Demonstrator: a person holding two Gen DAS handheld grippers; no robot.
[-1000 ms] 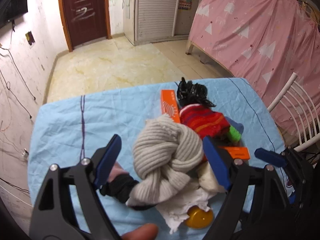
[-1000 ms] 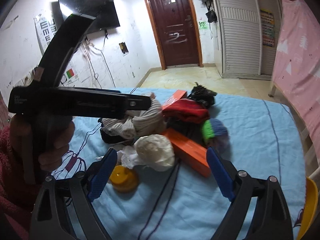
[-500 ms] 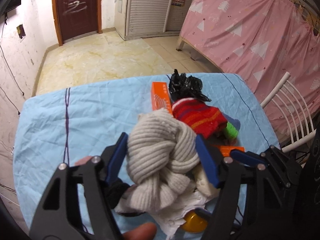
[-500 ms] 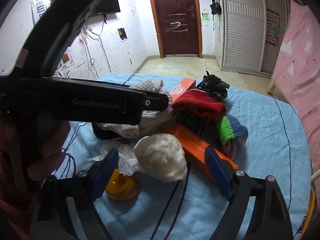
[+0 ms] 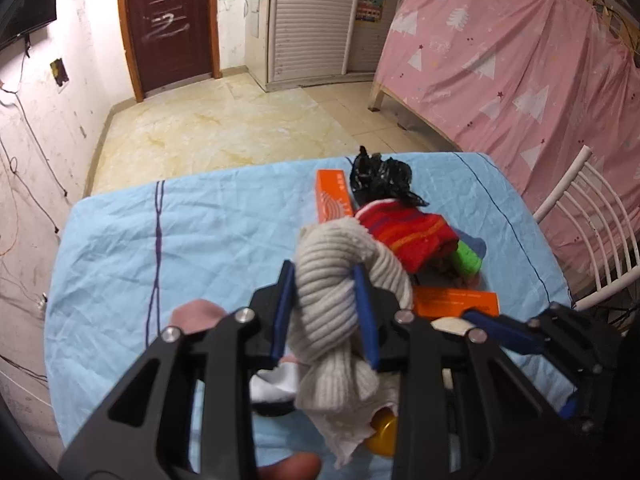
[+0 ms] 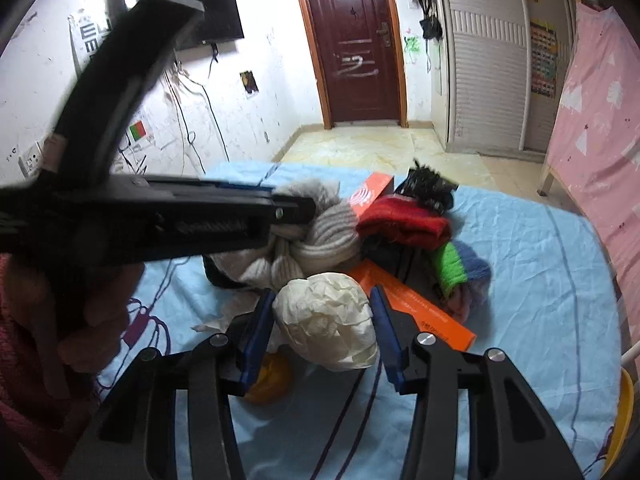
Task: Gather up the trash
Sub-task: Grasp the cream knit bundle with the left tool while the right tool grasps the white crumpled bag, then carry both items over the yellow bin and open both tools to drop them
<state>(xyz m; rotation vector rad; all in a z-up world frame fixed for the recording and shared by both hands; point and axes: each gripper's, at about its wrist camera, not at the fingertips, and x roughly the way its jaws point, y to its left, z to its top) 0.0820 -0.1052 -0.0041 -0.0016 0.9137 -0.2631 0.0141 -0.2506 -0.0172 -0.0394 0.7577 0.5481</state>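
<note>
Blue-clothed table [image 5: 200,232] in a tiled room with a dark red door, heaped at its near end with woollens, boxes and scraps. Left gripper [image 5: 323,276] clenched on a grey knitted bundle [image 5: 340,248], blue pads pressed into the ribbed wool from both sides. Right gripper [image 6: 322,300] clamped on a crumpled paper ball [image 6: 326,320], one pad against each flank, just beside an orange box [image 6: 412,304] and above a yellow cap [image 6: 268,376]. Behind them, a red striped knit [image 5: 404,232] and a knotted black bag [image 5: 380,180], touching.

Likely trouble, judged from this: paper ball soft and springy, so apt to squash and slide out of the pads on the lift. White tissue [image 5: 344,432] tucked under the grey bundle, so liable to trail up with the wool and drop off the table edge. Yellow cap half hidden beneath the ball, round, free to roll once disturbed. Both tools crowded over the same corner of the heap, left crossing close in front of right; risk of knocking together if raised at once. Grey bundle looks like clothing rather than rubbish, so possibly only being cleared aside. No bin visible in either view; carry route impossible to judge.
</note>
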